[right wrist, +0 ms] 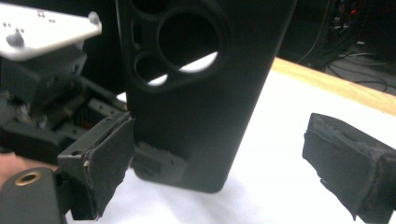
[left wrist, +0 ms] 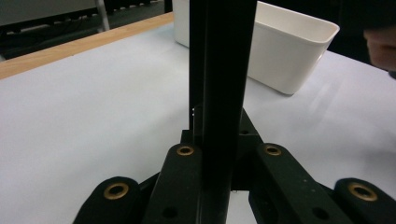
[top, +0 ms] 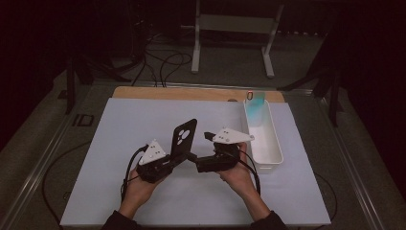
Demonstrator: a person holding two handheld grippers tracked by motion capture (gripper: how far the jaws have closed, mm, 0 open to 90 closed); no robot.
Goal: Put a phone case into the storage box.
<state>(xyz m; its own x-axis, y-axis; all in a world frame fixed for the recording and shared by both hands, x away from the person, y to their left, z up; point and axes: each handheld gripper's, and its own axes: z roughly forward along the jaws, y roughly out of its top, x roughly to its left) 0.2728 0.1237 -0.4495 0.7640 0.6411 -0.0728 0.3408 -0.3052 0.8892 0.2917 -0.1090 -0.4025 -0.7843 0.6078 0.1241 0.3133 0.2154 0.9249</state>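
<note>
- Black phone case (top: 183,137), a thin moulded shell with round camera cut-outs near its top, stands upright above the white table mat (top: 119,143), between our two hands, just left of the bin.
- Our left gripper (top: 160,163) has its jaws drawn narrow, pinching the case's lower edge; in the left gripper view the case (left wrist: 219,84) rises edge-on between them.
- Our right gripper (top: 201,155) has its jaws spread wide, and its foam pads (right wrist: 109,158) stand either side of the case (right wrist: 201,93) without pressing on it.
- We judge the case light and somewhat flexible, likely to bow or twist if squeezed mid-panel; its matt surface should grip well against foam.
- We would take it by the stiffer side rims or bottom edge, well away from the thin bridges around the camera holes.
- Right of the case sits a long white plastic bin (top: 275,143); a pale teal flat item (top: 257,103) leans at its far end, and we cannot tell what it is.
</note>
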